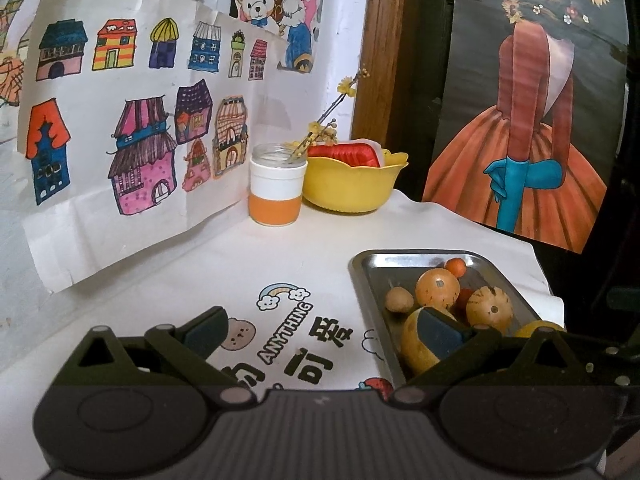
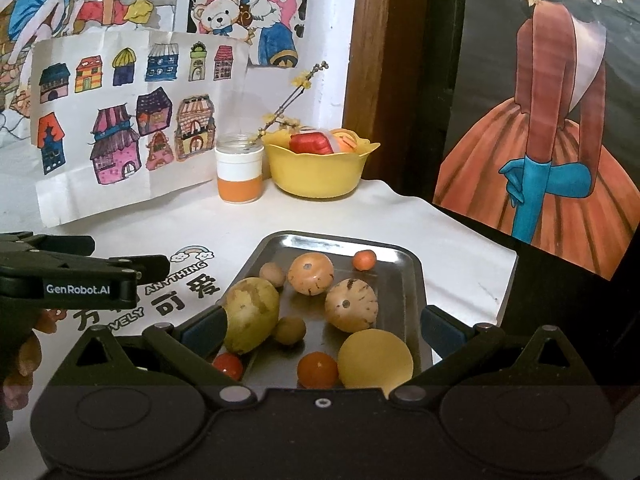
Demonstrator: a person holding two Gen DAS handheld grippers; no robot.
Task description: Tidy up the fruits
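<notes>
Metal tray (image 2: 408, 280) on the white cloth (image 2: 440, 232), full of fruit: long green-yellow pear (image 2: 250, 314) at 9 o'clock, big yellow ball (image 2: 374, 358) at 5 o'clock, two striped round ones in the middle, tiny orange one (image 2: 364, 259) at 1 o'clock. Right gripper (image 2: 322, 328) wide open over the tray's near end, holding nothing. Left gripper (image 1: 324, 330) open too, empty, over the cloth just left of the tray. Yellow bowl (image 2: 316, 174) and jar (image 2: 239, 178) far back at 12 o'clock.
</notes>
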